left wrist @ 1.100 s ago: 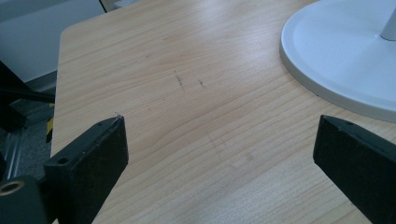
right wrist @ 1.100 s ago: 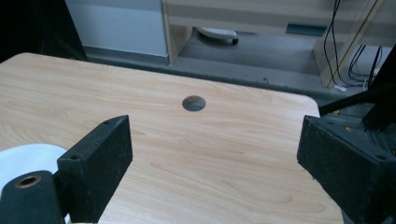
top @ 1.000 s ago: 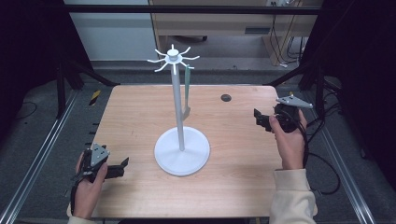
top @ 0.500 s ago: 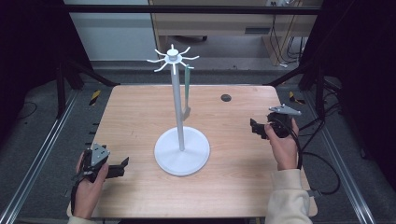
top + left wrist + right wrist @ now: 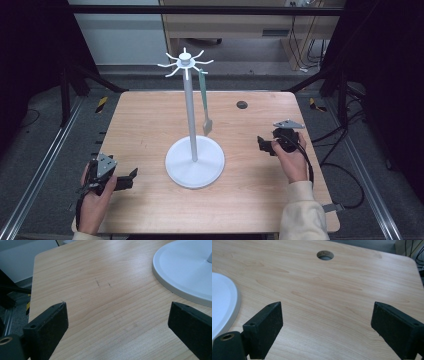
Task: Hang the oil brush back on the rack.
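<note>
**A:** Going left to right: the left gripper (image 5: pixel 131 177) sits near the table's (image 5: pixel 150 120) near-left corner, black blocky jaws spread wide with nothing between them, only pale wood grain with a few faint scuffs underneath. Same spot as a second ago.

**B:** And the middle?

**A:** White stand (image 5: pixel 194 161), smooth round dished base, thin straight pole, with a crown of little curved hooks on top. A green spatula (image 5: pixel 204 101) hangs from a hook on the right side, long flat handle, paler blade at the bottom, dangling just right of the pole above the table. Hasn't budged.

**B:** Right side?

**A:** Small round dark hole (image 5: pixel 242 104) in the tabletop toward the far right. The right gripper (image 5: pixel 261 144) is nearer than that, right of the base, jaws also wide apart and holding nothing. That one did change: a second ago it was farther back and more to the right, now it's come nearer and inward toward the stand.
</note>
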`<state>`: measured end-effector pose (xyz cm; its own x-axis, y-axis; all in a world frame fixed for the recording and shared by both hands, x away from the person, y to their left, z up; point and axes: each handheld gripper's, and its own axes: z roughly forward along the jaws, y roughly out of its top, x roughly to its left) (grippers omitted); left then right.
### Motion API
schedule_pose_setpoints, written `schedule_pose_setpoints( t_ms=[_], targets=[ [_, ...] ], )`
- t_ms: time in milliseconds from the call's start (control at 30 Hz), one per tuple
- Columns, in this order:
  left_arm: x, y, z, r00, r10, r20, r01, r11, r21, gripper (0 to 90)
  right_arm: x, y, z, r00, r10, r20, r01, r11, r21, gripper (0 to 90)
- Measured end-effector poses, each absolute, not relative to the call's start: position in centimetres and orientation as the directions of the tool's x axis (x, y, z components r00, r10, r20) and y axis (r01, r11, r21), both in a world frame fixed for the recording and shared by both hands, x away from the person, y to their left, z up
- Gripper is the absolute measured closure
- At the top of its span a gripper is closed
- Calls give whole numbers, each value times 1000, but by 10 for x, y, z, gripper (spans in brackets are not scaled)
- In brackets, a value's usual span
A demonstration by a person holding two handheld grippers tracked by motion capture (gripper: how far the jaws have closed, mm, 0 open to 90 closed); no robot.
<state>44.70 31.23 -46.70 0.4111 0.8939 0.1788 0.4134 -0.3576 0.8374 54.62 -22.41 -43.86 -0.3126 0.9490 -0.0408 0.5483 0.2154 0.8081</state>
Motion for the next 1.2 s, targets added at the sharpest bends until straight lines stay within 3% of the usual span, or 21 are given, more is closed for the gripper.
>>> schedule_pose_setpoints(
  t_ms=[567,1200],
  targets=[
    [447,311,-467,414,893,176,411,-356,839,24,547,-180,-467,-443,895,-60,570,332,752,114],
    [447,309,-468,423,890,171,416,-358,836,24,548,-165,-483,-498,867,-7,578,338,743,116]
  ],
)
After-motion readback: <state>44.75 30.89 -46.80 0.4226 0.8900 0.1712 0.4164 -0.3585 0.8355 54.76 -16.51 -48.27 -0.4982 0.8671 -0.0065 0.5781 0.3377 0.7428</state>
